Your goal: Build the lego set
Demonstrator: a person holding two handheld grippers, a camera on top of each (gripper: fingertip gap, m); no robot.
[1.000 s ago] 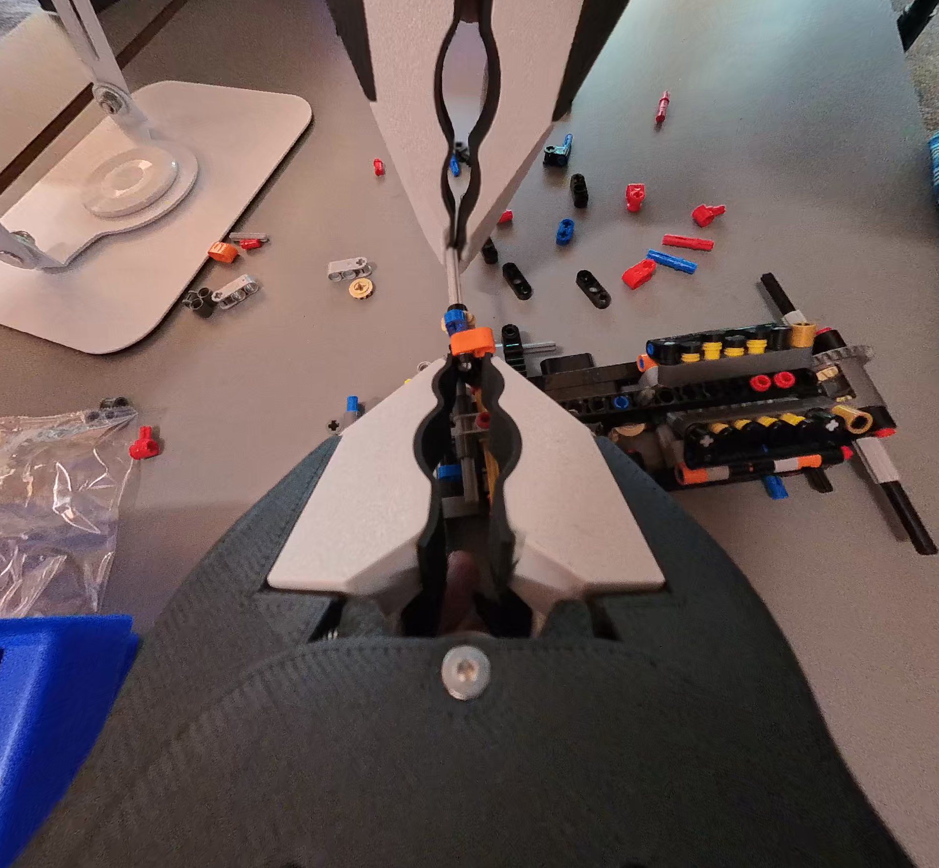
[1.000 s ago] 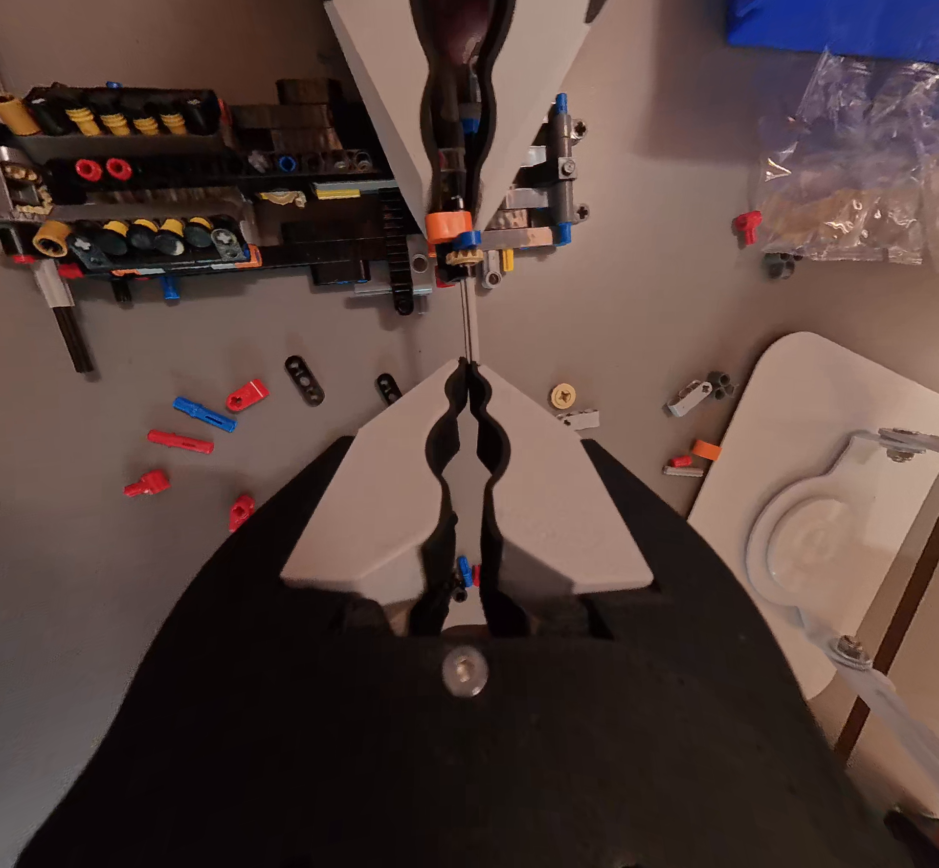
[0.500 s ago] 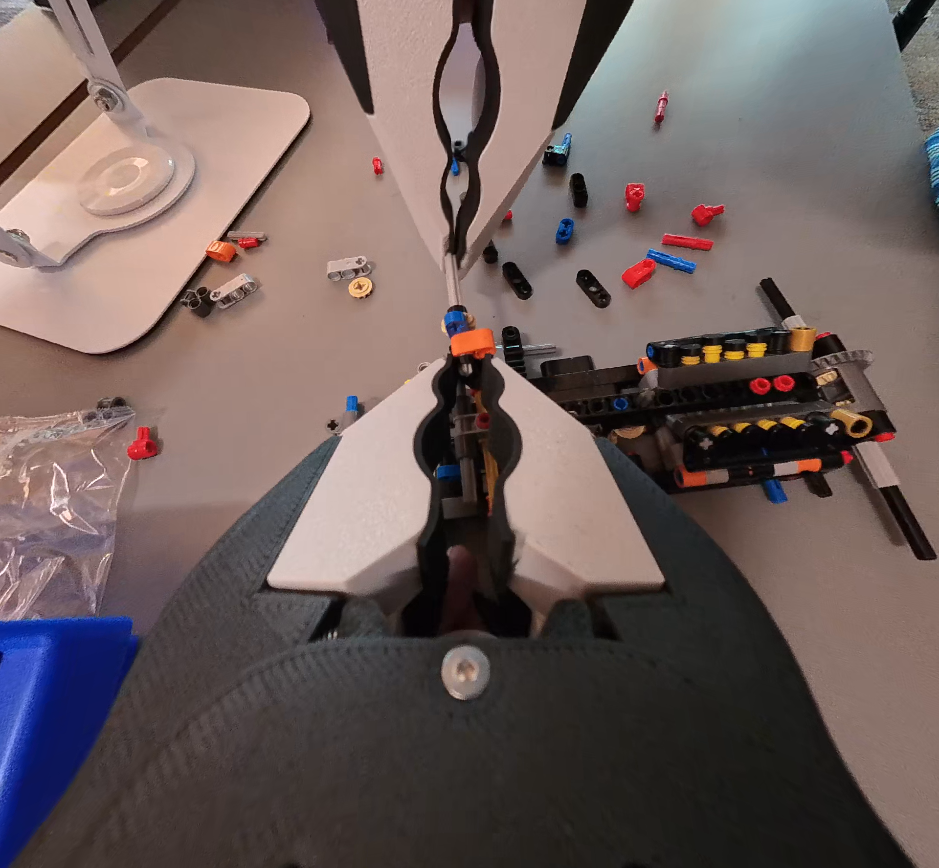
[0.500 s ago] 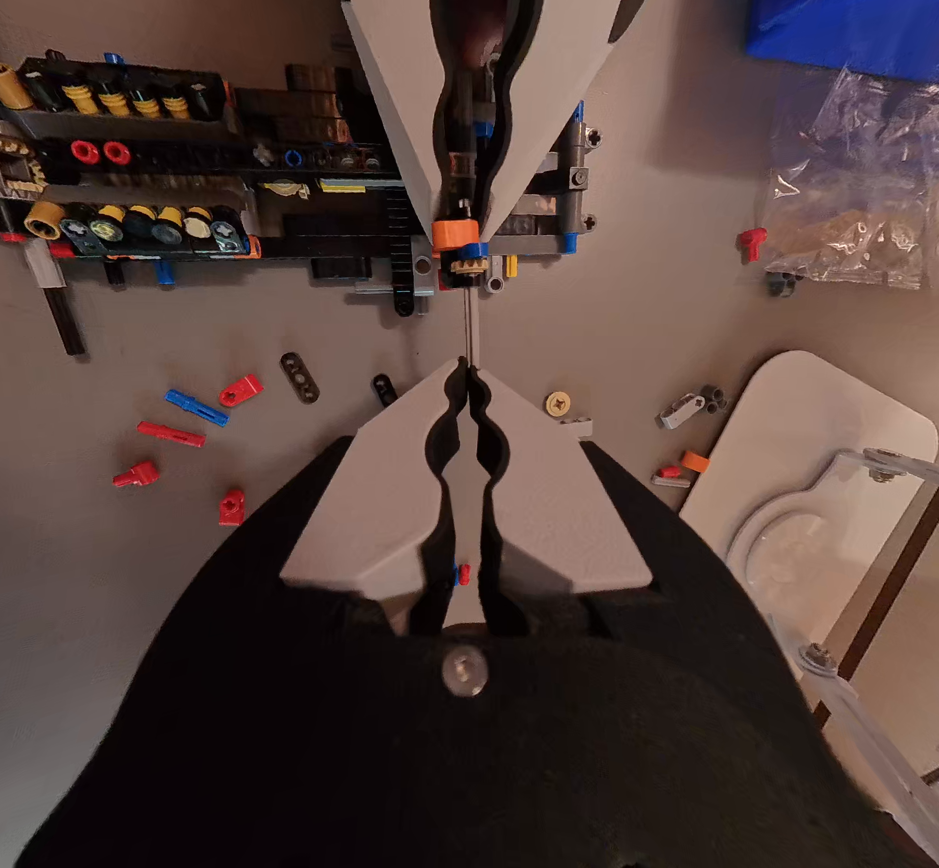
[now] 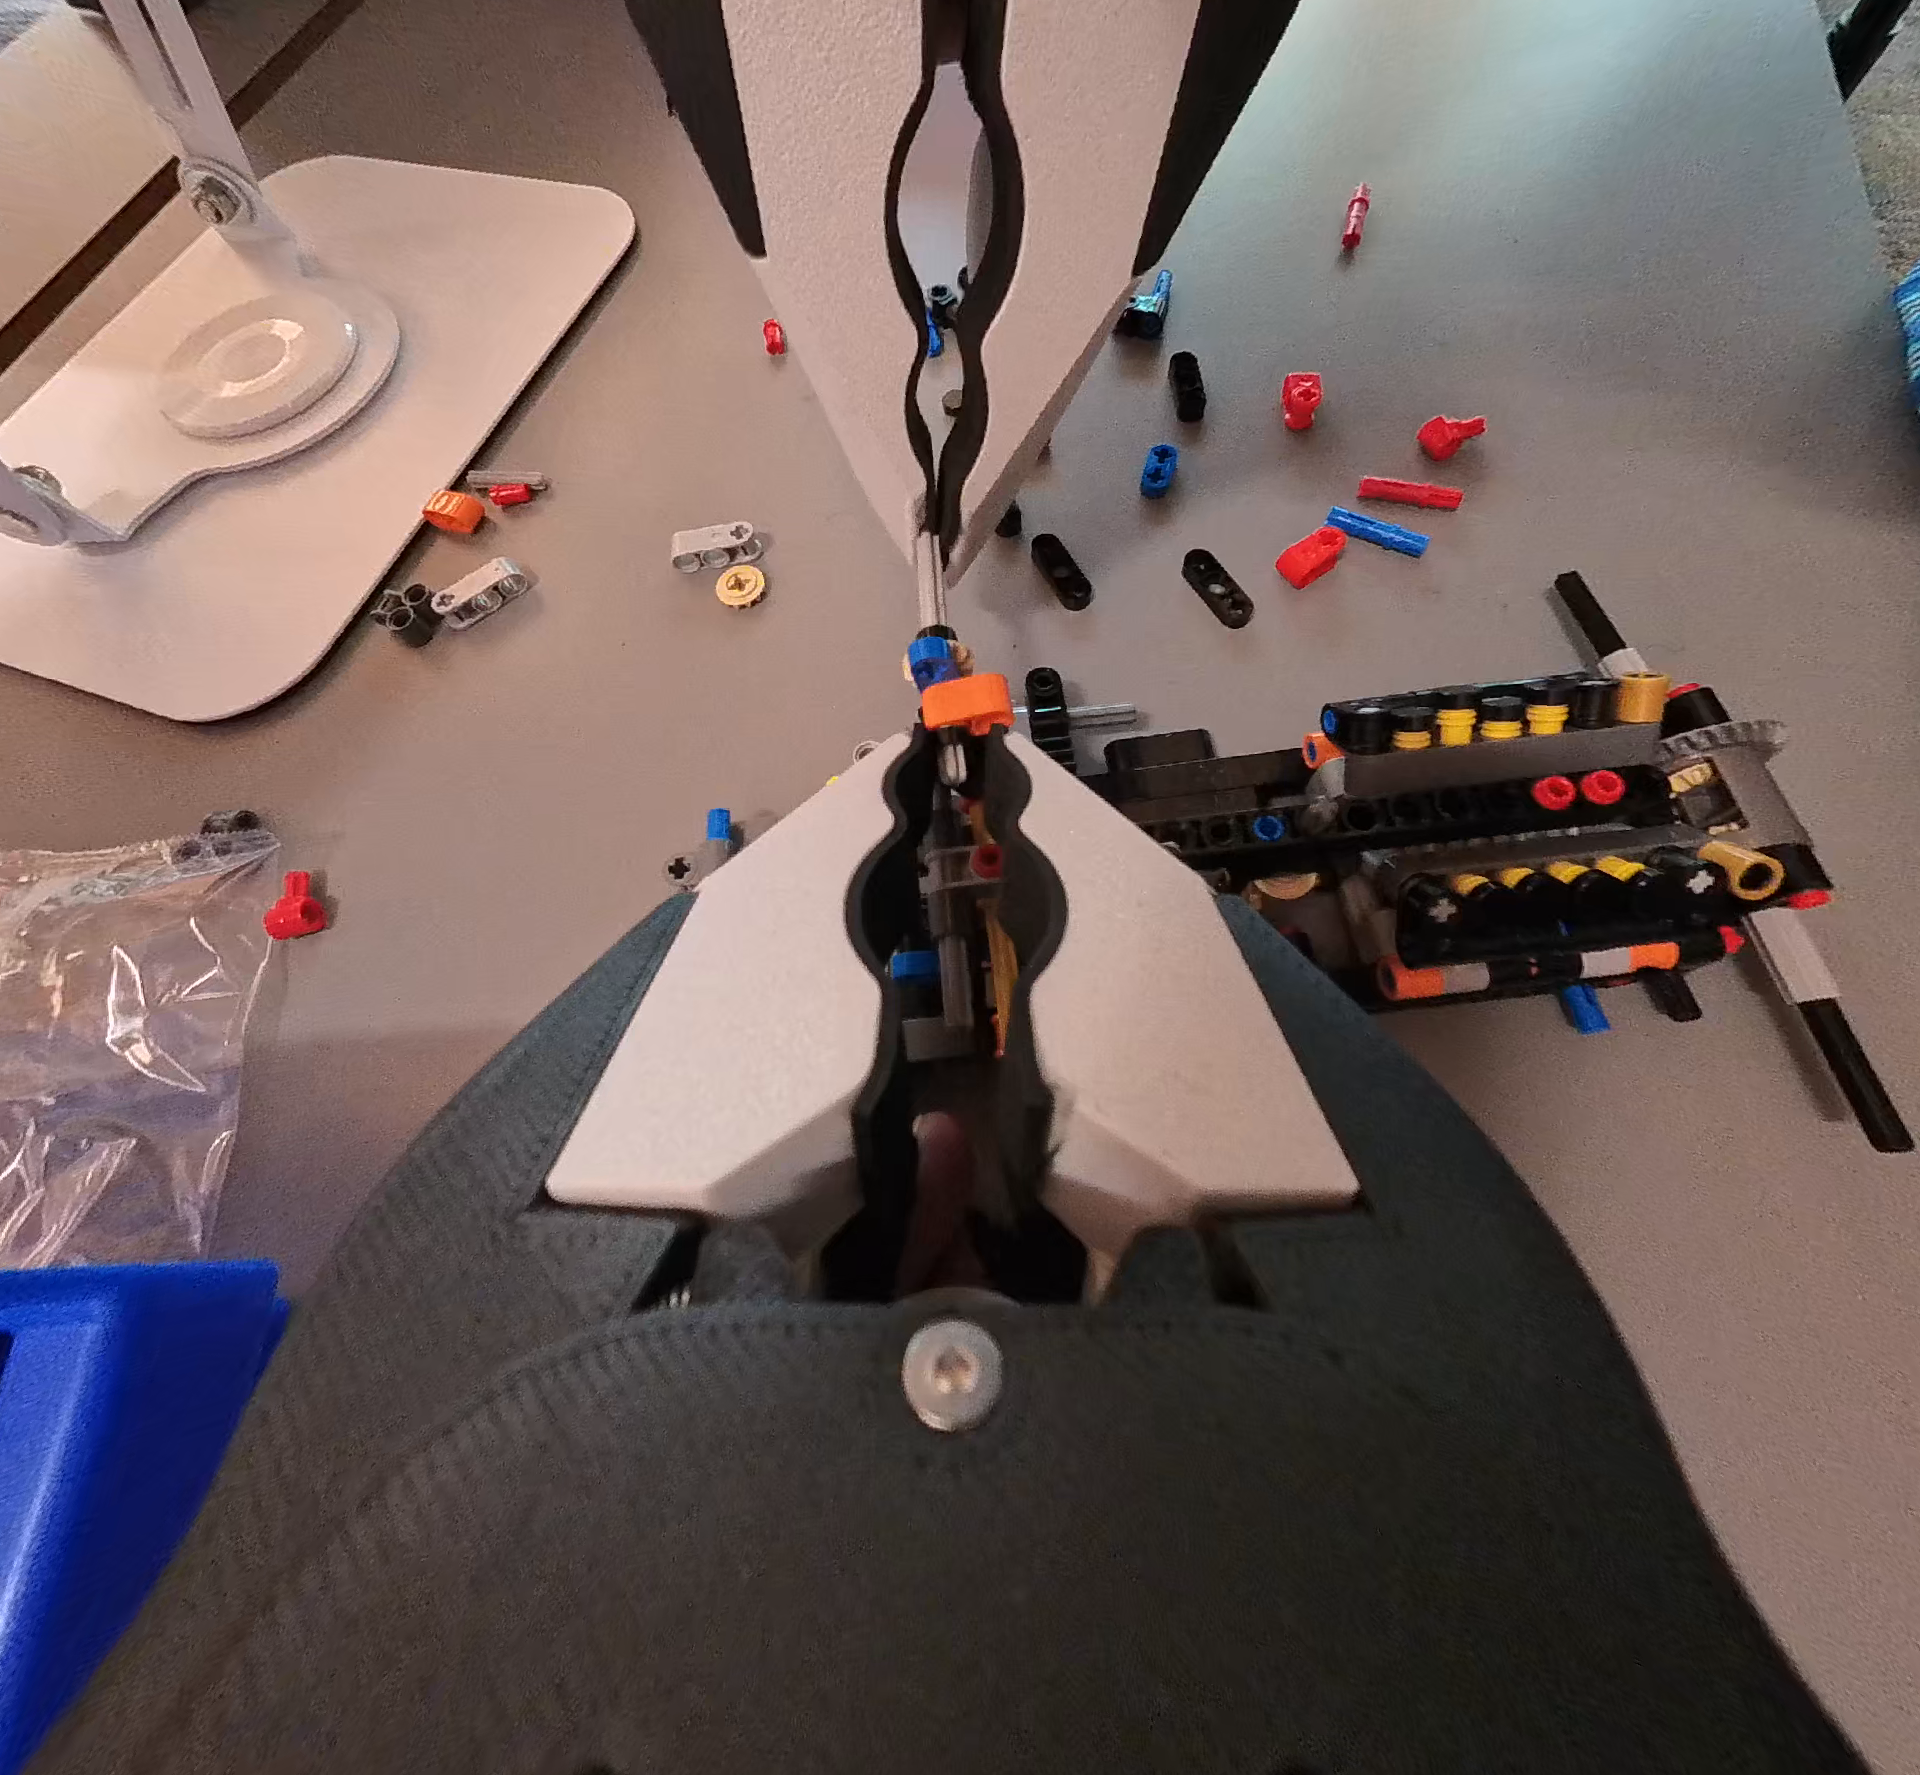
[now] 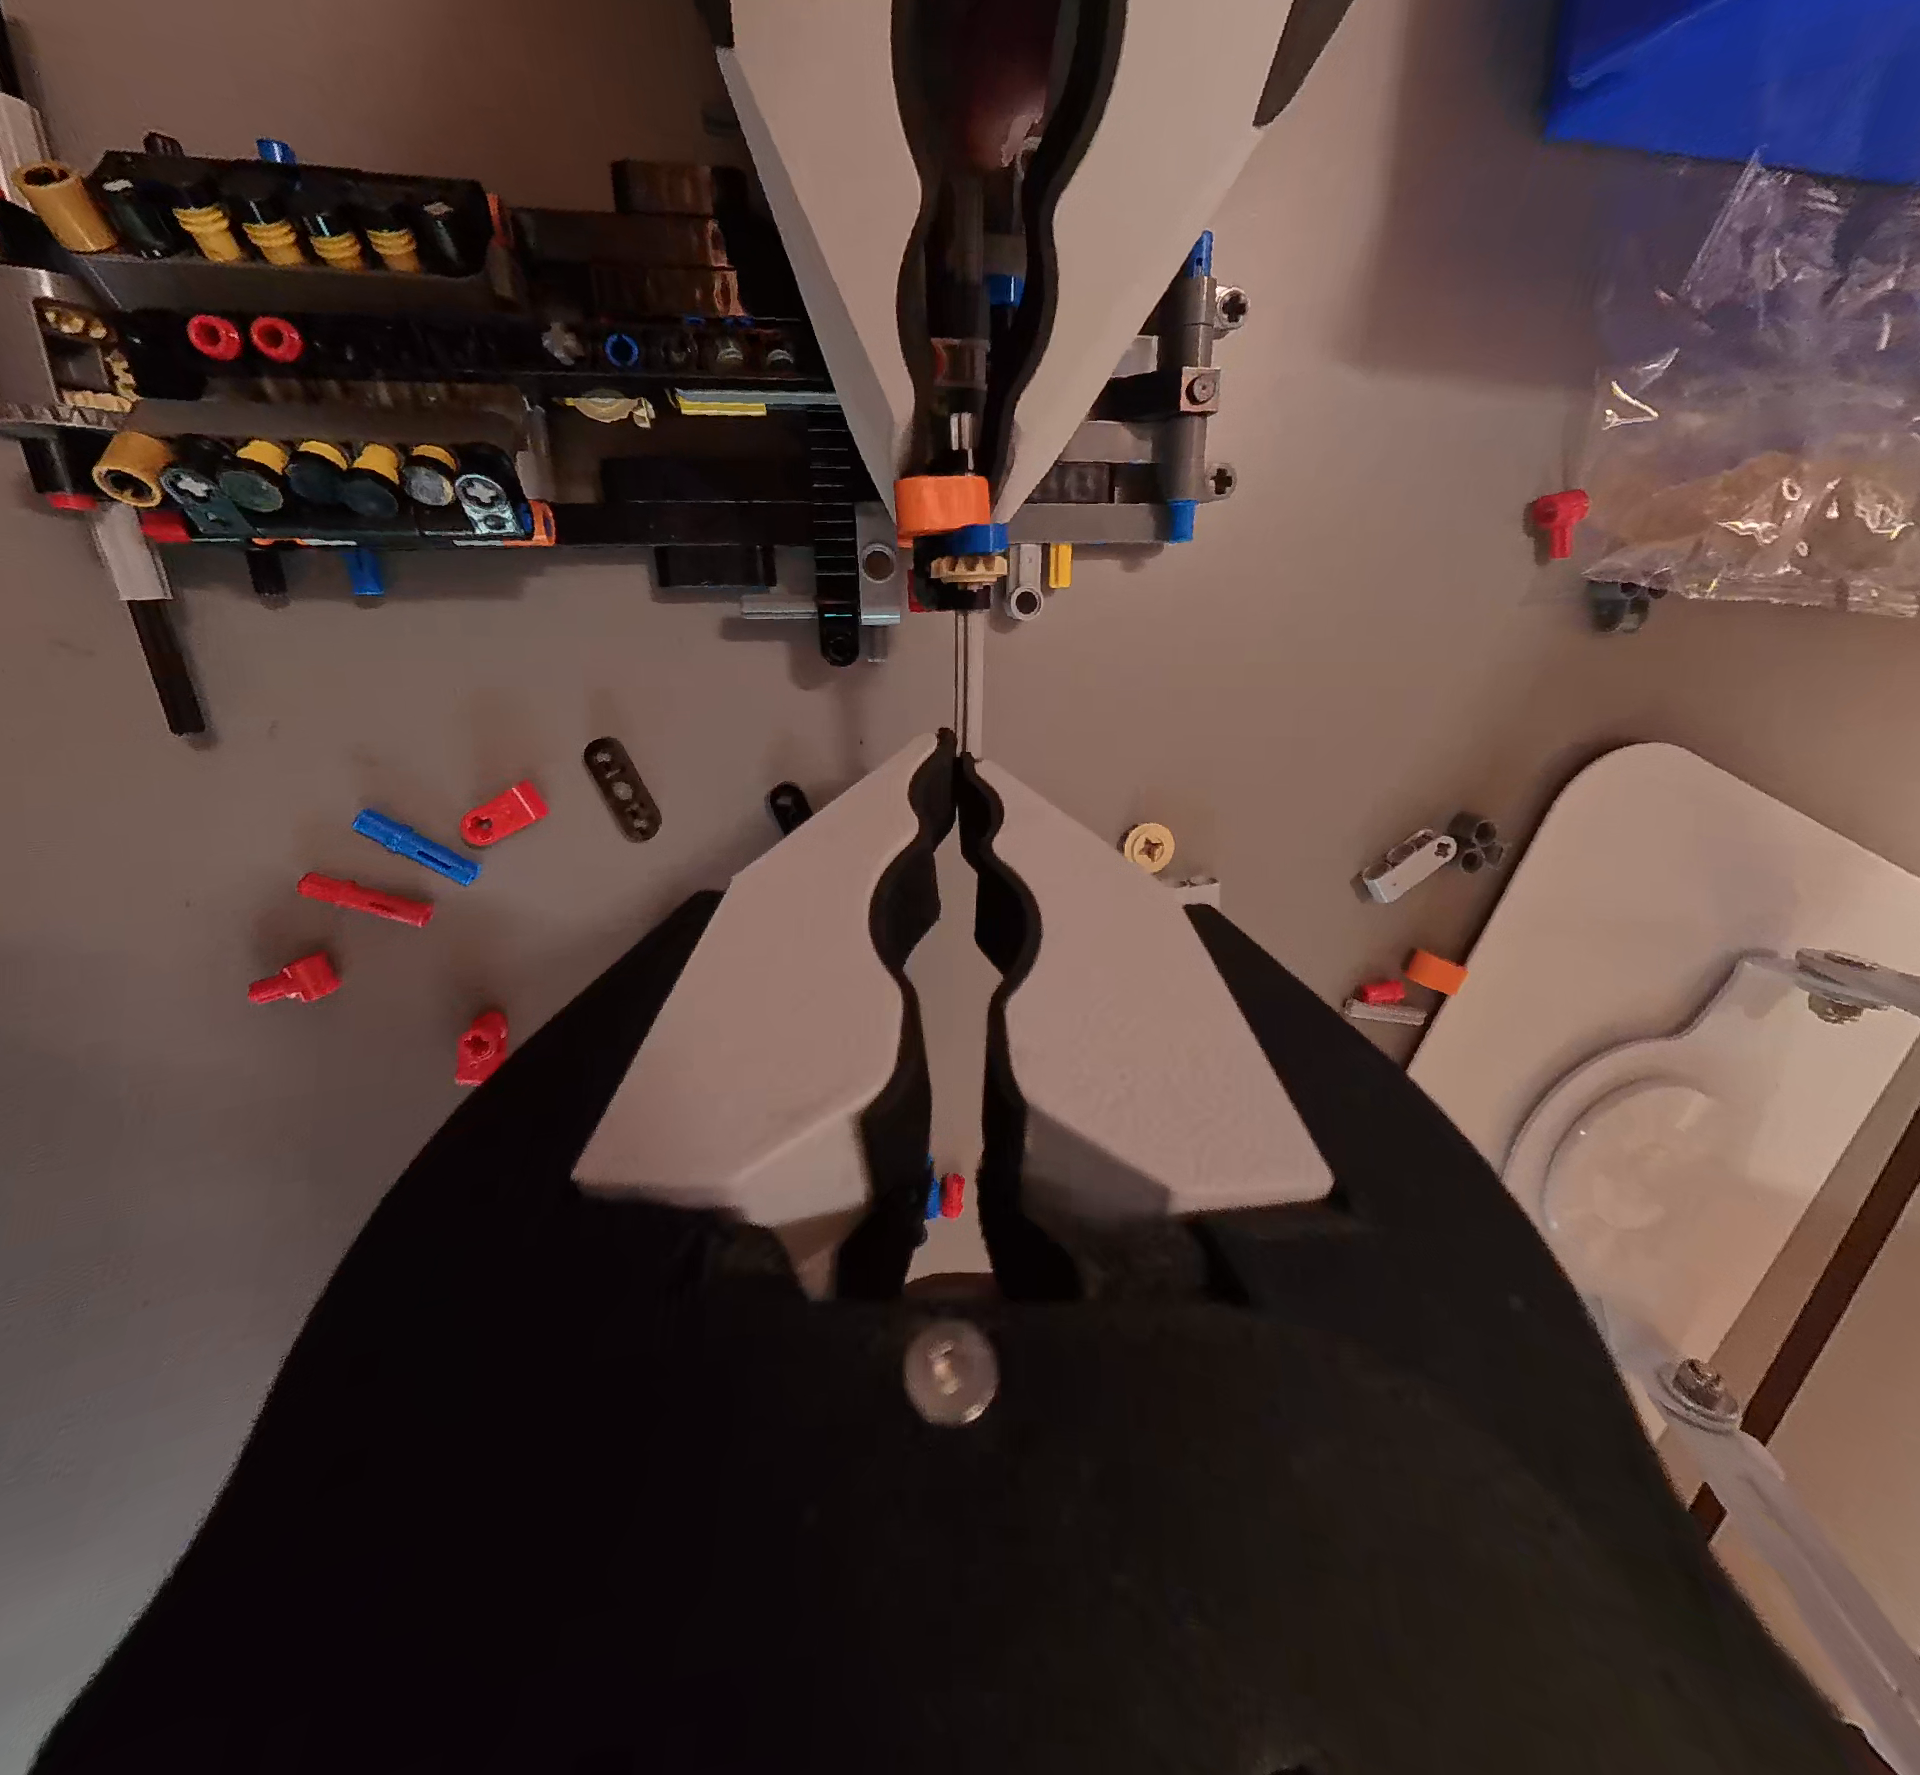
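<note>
My left claw (image 5: 951, 769) is clamped on the light, snap-apart sub-assembly (image 5: 961, 904) while my right claw (image 6: 956, 754) pinches the thin, stiff, slippery axle (image 6: 964, 676) sticking out at 12 o'clock, so I'd grip near the orange collar (image 5: 966, 702).

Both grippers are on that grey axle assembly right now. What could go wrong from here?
1. The right gripper pinches only the very tip of the thin grey axle; a sideways pull could slip it free or bend it.
2. The orange collar and blue bush sit at the left gripper mouth; pushing the axle may jam or shove them off.
3. The built model lies close beside; a jerk could knock it.
</note>
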